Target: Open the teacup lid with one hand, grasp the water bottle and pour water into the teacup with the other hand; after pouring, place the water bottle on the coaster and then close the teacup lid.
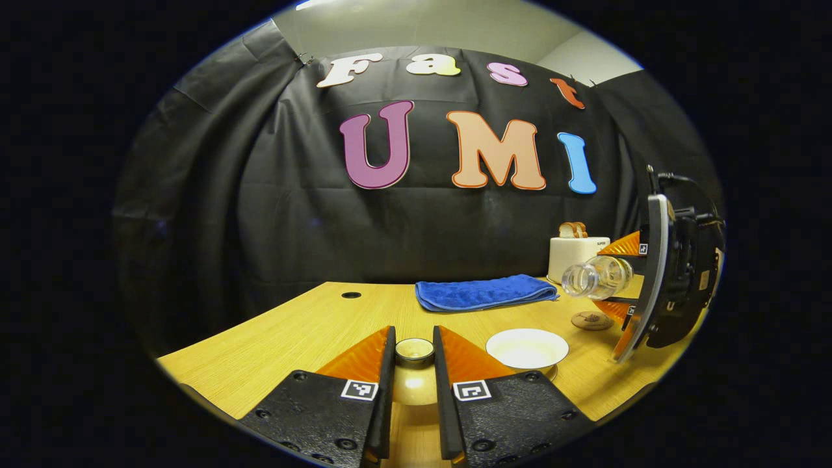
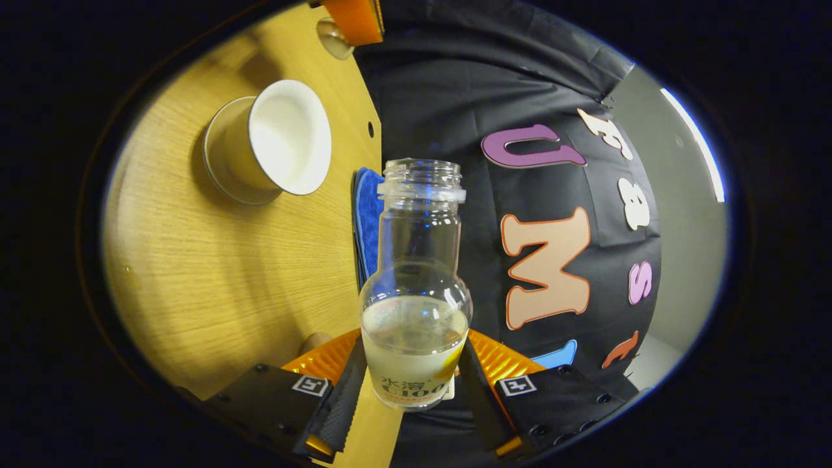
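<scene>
My left gripper (image 1: pixel 414 337) is shut on the knob of the beige teacup lid (image 1: pixel 415 387), holding it just left of the open teacup (image 1: pixel 526 348), whose white inside shows. In the right gripper view the teacup (image 2: pixel 273 140) stands on the table with its mouth uncovered. My right gripper (image 2: pixel 409 383) is shut on the clear, capless water bottle (image 2: pixel 416 312), which holds some water. In the left gripper view the right gripper (image 1: pixel 623 278) holds the bottle (image 1: pixel 595 277) tipped on its side above the round brown coaster (image 1: pixel 591 320), mouth toward the teacup. No stream of water is visible.
A folded blue towel (image 1: pixel 484 292) lies at the back of the wooden table (image 1: pixel 292 325). A white toaster (image 1: pixel 575 255) with bread slices stands behind the coaster. The table has a small round hole (image 1: pixel 351 295) at the left rear.
</scene>
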### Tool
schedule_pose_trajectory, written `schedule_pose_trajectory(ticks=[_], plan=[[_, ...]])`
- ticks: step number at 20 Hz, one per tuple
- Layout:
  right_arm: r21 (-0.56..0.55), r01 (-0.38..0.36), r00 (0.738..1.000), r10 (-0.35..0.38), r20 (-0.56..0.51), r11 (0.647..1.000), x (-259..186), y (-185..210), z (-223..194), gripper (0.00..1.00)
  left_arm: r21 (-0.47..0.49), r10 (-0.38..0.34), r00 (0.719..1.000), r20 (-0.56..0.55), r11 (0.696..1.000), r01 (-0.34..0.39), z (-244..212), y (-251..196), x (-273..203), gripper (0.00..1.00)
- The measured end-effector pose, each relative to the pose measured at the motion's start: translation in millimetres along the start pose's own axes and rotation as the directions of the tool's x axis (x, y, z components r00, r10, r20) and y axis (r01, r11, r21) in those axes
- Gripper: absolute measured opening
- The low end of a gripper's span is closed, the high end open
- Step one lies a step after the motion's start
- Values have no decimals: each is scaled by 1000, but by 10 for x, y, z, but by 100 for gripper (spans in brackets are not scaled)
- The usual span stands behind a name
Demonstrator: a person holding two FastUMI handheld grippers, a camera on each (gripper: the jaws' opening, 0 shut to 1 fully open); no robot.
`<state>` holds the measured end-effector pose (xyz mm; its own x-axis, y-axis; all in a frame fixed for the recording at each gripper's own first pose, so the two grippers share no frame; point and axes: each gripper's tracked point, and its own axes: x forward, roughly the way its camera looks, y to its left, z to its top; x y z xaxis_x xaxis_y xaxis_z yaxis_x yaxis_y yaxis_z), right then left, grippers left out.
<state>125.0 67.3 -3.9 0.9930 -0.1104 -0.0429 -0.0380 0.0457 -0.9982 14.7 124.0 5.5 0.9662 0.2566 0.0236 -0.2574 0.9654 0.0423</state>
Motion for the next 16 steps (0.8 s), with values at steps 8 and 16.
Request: schedule_pose_trajectory(ticks=[8,16], plan=[[-189,43,998,-35,47,981,21,0,88,79,-1,-3,1000,0,1000,3,-12,-10,-7,27],[-337,125,989,-90,117,933,32,-19,234,78,-1,-3,1000,0,1000,3,-2,-7,-3,27]])
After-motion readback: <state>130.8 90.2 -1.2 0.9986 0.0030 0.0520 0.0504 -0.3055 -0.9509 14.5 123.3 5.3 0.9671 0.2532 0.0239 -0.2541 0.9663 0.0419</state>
